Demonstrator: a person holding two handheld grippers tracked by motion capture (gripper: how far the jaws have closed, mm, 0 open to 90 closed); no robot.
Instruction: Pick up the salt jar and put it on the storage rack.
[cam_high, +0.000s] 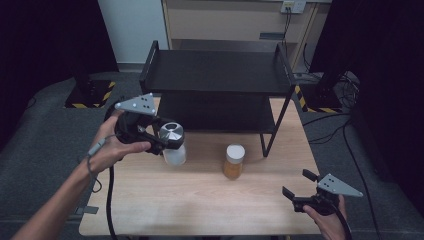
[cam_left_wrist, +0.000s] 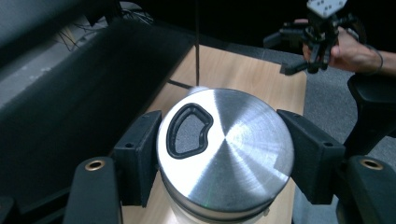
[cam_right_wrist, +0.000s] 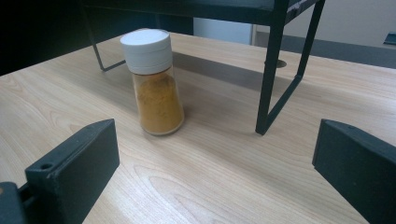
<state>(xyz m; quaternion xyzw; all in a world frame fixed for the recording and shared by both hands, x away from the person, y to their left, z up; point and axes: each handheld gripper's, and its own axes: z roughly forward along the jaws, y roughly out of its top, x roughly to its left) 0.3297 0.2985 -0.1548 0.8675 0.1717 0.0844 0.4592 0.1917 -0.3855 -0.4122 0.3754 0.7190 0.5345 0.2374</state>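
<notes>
Left tongs (cam_high: 170, 142) clamped on shaker (cam_high: 173, 145) by steel lid; right tongs (cam_high: 299, 189) wide, idle. Keep shaker upright, clear shelf (cam_high: 215, 75) edge before setting down.

Shaker (cam_high: 173, 144) left of jar (cam_high: 234, 161), before shelf (cam_high: 215, 75)

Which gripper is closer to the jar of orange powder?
The right gripper: it waits open at the table's near right corner, facing the orange-powder jar. The left gripper is a little farther left, shut on the steel-lidded shaker.
</notes>
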